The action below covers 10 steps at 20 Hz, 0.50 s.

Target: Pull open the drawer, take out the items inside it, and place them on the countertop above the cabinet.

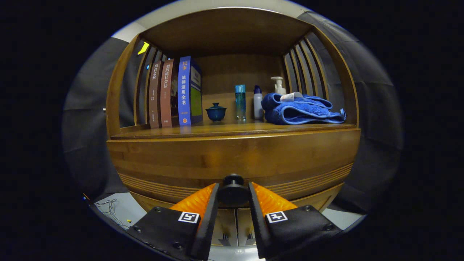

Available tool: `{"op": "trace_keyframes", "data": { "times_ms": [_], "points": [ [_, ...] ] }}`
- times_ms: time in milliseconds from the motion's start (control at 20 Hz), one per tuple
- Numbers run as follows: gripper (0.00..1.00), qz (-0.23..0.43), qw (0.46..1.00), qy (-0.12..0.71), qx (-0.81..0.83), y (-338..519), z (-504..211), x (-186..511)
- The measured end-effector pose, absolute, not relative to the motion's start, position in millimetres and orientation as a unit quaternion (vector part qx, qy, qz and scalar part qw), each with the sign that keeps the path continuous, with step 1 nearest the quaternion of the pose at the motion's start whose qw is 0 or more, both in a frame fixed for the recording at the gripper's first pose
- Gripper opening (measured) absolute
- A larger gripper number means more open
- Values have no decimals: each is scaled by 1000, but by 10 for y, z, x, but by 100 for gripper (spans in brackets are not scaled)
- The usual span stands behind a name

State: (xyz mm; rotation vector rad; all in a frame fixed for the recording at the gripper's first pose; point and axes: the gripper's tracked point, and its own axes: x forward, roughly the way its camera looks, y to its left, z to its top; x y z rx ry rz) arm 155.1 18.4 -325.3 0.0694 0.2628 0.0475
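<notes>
While the gripper (233, 194) sits level with the drawer front, its two fingers are closed against the dark round knob (233, 189), one on each side, so the knob is clamped between them. The knob projects from the drawer (232, 159), whose wooden face still appears flush with the cabinet frame; no gap shows along its top edge.

Task status, judged from this position: the grasp on the knob is made, the pull is not yet done, and the drawer contents are hidden. Opening, removal and placement all remain.

Directly at 12 o'clock from the fingers, above the drawer, lies the countertop (152, 133), which is the placement surface. It already carries several objects:
- three upright books (170, 93) at about 11 o'clock;
- a small lidded blue cup (216, 111) just left of 12 o'clock;
- a tall blue bottle (240, 102) and a white bottle (257, 103) just right of 12 o'clock;
- a pump dispenser (278, 85) behind a folded blue towel (302, 108) at 1 o'clock.

Free countertop appears limited to the front strip and the gaps between cup, books and bottles, so placed items will likely need care there. Slatted side panels (304, 69) and a top board close in the shelf space.
</notes>
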Motion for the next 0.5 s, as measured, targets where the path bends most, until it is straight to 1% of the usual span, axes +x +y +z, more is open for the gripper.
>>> {"op": "trace_keyframes", "data": {
  "times_ms": [50,200,350,500],
  "points": [
    [52,26,990,129,40,205,-3282,1569],
    [37,29,988,148,25,200,-3285,1517],
    [37,28,987,160,2,196,-3264,1475],
    [37,24,987,155,20,181,-3208,1203]
  ]
}}
